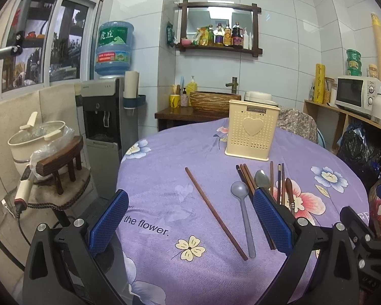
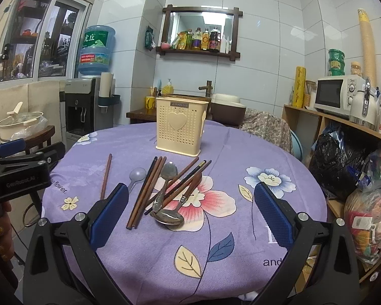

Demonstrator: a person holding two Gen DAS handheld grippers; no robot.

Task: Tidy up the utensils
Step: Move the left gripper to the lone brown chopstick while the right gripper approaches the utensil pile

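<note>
A cream perforated utensil holder [image 1: 251,132] [image 2: 180,125] with a heart on its front stands upright near the far side of the round table. In front of it lie a lone brown chopstick [image 1: 214,211] [image 2: 106,175], a grey plastic spoon [image 1: 243,208] [image 2: 136,175], a bundle of brown chopsticks [image 2: 146,190], crossed dark chopsticks [image 2: 183,181] and metal spoons [image 2: 169,217]. My left gripper [image 1: 190,223] is open low over the near edge, with the lone chopstick and grey spoon between its fingers' lines. My right gripper [image 2: 190,218] is open, hovering just before the pile.
The table wears a purple flowered cloth [image 2: 241,228]. To the left stand a water dispenser [image 1: 101,117] and a stool with a pot [image 1: 38,137]. A shelf with a microwave [image 2: 335,94] and stuffed bags [image 2: 368,216] lines the right. The left gripper's body [image 2: 17,175] shows at the right view's left edge.
</note>
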